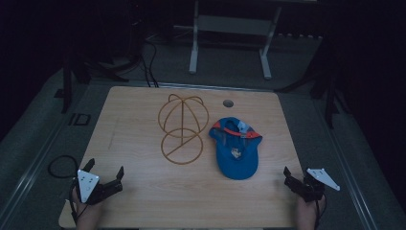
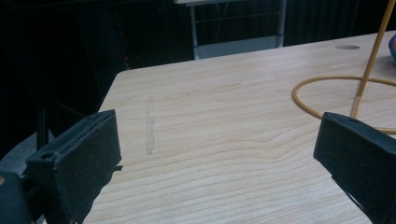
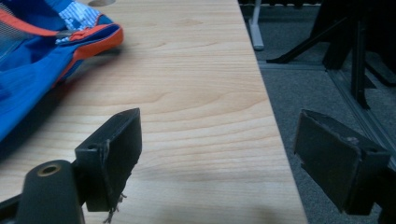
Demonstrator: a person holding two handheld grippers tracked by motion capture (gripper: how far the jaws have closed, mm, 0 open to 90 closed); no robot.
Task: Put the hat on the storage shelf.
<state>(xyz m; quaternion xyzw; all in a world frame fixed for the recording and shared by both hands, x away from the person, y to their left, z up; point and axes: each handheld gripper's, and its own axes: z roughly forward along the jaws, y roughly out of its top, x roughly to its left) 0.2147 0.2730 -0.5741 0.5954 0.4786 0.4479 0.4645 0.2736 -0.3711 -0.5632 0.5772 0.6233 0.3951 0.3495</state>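
A blue cap point(image 1: 235, 146) with orange trim lies upside down right of the table's middle; its edge point(image 3: 42, 51) fills the upper left of the right gripper view. A gold wire stand point(image 1: 182, 127), round base with a domed frame, rests at the centre; its base ring point(image 2: 343, 100) appears in the left gripper view. My left gripper point(image 1: 104, 171) sits open at the front left corner, nothing between its jaws. My right gripper point(image 1: 296, 178) is open at the front right edge, apart from the cap, jaws spanning the table's edge.
The wooden table point(image 1: 143, 191) has a round cable hole point(image 1: 228, 103) near its back edge. A white frame leg point(image 1: 193, 52) stands on the grey floor behind. A dark cable loop point(image 1: 61, 166) lies on the floor at the left.
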